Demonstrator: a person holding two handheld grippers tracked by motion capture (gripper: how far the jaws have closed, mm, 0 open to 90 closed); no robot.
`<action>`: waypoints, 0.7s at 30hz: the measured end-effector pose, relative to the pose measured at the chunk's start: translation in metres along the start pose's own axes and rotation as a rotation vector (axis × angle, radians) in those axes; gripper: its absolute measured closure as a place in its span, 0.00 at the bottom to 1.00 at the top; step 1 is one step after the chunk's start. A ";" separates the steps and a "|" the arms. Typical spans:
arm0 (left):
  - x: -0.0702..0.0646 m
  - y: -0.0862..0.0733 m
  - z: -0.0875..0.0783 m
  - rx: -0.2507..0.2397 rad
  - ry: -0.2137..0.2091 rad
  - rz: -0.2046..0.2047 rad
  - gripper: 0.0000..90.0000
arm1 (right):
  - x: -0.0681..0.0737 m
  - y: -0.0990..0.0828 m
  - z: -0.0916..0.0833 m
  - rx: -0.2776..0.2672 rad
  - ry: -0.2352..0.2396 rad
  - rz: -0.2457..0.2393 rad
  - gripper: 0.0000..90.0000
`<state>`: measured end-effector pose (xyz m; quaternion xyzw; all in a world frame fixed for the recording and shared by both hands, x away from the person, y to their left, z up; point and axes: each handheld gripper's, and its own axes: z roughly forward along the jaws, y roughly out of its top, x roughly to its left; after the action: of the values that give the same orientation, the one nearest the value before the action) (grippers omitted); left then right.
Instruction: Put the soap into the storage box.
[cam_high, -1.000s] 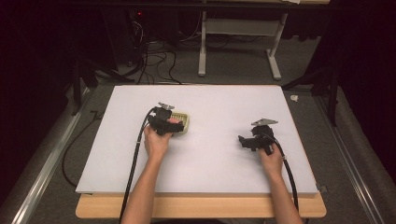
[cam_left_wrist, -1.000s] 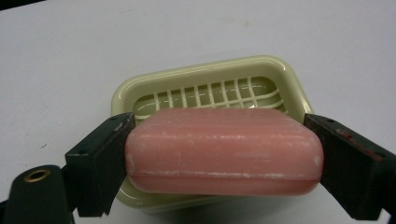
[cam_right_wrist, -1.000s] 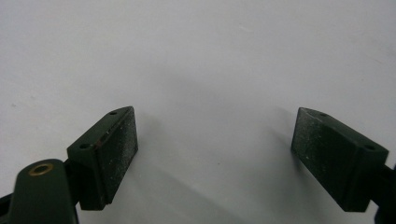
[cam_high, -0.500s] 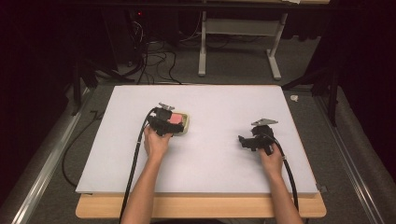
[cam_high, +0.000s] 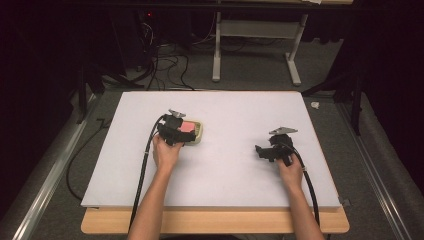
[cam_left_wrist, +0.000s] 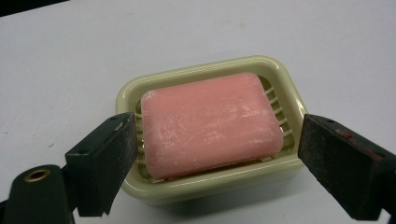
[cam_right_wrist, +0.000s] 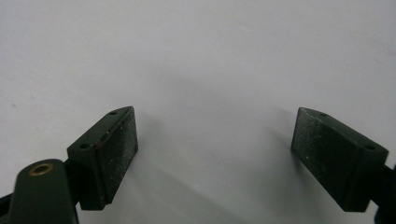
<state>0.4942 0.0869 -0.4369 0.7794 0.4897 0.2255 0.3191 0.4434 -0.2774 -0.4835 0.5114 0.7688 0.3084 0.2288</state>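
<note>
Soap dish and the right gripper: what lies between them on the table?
Nothing: the high view shows bare white table top between the soap dish and the right gripper.

No legible text, label, brand or number on anything in view

This looks like a lab or test room set up for recording. A white board (cam_high: 225, 150) lies on a wooden table (cam_high: 215, 222) under bright light, with darkness all round. Behind it, cables (cam_high: 165, 65) trail over grey carpet (cam_high: 250, 75), beside the white legs of a desk (cam_high: 260, 50).
</note>
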 end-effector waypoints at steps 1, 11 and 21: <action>0.000 0.000 -0.001 -0.003 -0.002 0.002 0.15 | 0.000 0.000 0.000 0.001 0.000 0.001 0.17; 0.007 -0.006 -0.014 -0.030 -0.023 -0.005 0.16 | 0.000 0.000 0.000 0.001 0.000 0.001 0.17; 0.015 -0.013 -0.027 -0.043 -0.039 -0.003 0.16 | 0.000 0.000 0.000 0.000 0.001 0.001 0.17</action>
<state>0.4741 0.1119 -0.4271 0.7760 0.4796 0.2202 0.3455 0.4433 -0.2773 -0.4835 0.5118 0.7686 0.3085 0.2283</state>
